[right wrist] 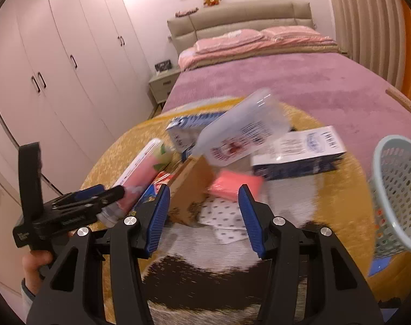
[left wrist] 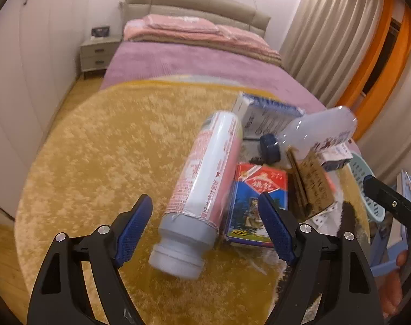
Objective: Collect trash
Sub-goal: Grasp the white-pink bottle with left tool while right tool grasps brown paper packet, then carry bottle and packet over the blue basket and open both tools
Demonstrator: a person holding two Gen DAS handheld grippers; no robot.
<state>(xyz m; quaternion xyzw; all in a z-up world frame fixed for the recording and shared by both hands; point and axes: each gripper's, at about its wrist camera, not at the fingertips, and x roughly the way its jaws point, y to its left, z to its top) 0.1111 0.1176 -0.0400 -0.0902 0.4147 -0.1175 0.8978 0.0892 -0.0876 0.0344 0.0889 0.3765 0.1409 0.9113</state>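
Note:
A pile of trash lies on a yellow fuzzy rug (left wrist: 110, 140). A tall pink and white bottle (left wrist: 205, 184) with a grey neck lies between the fingers of my open left gripper (left wrist: 205, 230), which does not grip it. Beside it are a red and blue carton (left wrist: 257, 203), a clear bottle (left wrist: 316, 132) with a dark blue cap, a brown cardboard piece (left wrist: 311, 187) and a white and blue box (left wrist: 267, 113). My right gripper (right wrist: 202, 216) is open and empty, just short of the cardboard (right wrist: 192, 189), a pink packet (right wrist: 235, 187) and dotted paper (right wrist: 221, 219). The clear bottle (right wrist: 243, 135) lies beyond.
A pale blue mesh basket (right wrist: 397, 189) stands at the right of the rug. Another white and blue box (right wrist: 300, 151) lies near it. A bed with a purple cover (right wrist: 300, 86) is behind the rug. White wardrobes (right wrist: 56, 81) line the left wall. Curtains (left wrist: 332, 32) hang at the right.

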